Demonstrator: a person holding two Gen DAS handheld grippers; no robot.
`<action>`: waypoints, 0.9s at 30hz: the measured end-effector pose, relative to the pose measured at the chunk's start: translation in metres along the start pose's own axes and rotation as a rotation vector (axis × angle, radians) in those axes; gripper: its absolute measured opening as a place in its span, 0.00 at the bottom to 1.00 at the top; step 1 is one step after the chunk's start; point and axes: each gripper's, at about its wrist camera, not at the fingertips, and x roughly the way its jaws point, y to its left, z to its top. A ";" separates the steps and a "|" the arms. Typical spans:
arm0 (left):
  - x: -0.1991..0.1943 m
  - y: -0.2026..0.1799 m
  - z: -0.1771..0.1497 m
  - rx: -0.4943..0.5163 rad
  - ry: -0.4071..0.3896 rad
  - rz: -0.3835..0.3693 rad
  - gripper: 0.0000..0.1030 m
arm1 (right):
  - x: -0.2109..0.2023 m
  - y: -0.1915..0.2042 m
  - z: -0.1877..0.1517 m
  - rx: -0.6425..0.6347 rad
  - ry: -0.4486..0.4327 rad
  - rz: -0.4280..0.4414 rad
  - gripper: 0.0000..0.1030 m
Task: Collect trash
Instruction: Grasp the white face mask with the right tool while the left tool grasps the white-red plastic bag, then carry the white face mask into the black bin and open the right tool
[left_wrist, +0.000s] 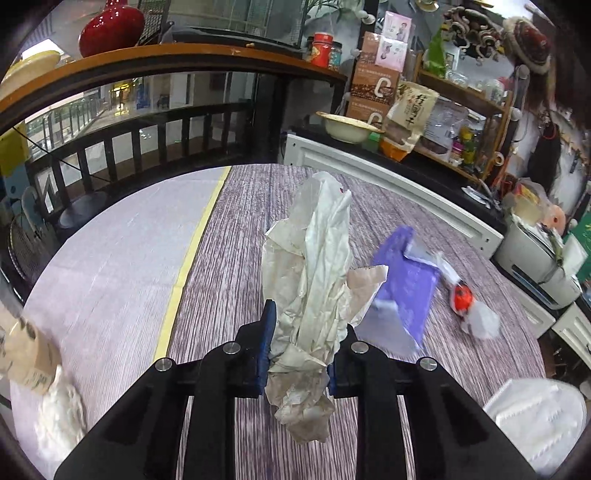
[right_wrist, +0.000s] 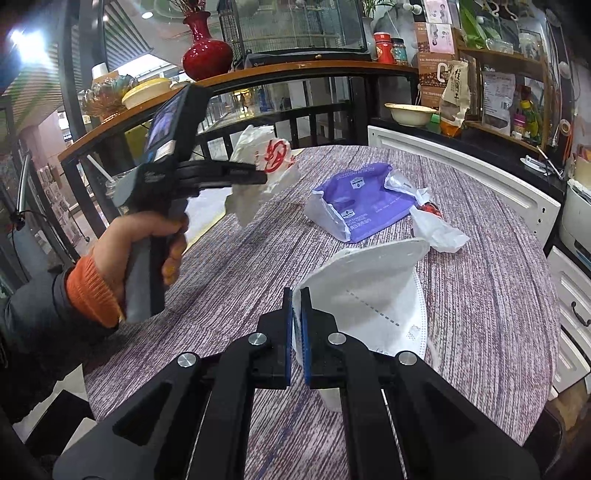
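Observation:
My left gripper (left_wrist: 308, 325) is shut on a crumpled off-white paper bag (left_wrist: 317, 258), which stands up between the blue pads and hangs below them. In the right wrist view the same bag (right_wrist: 266, 155) shows red print and is held above the table's far left, with a person's hand (right_wrist: 140, 251) on the handle. My right gripper (right_wrist: 296, 299) is shut on the edge of a white face mask (right_wrist: 369, 295). A purple packet (right_wrist: 365, 199) and a clear wrapper with red inside (right_wrist: 432, 218) lie on the purple-streaked tablecloth (right_wrist: 480, 295) beyond the mask.
A paper cup (left_wrist: 29, 354) and a white tissue (left_wrist: 59, 413) lie at the table's lower left in the left wrist view. A white cabinet (right_wrist: 461, 166) runs behind the table, with a cream bowl (right_wrist: 408, 112) and packed shelves. A dark railing (left_wrist: 147, 133) stands behind the table.

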 end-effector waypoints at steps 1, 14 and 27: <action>-0.006 -0.003 -0.005 0.010 -0.004 -0.009 0.22 | -0.004 0.002 -0.001 -0.007 -0.005 -0.002 0.05; -0.064 -0.052 -0.055 0.108 -0.041 -0.153 0.22 | -0.062 -0.010 -0.006 -0.011 -0.074 -0.091 0.05; -0.085 -0.110 -0.095 0.168 -0.006 -0.273 0.22 | -0.114 -0.069 -0.059 0.161 -0.094 -0.230 0.05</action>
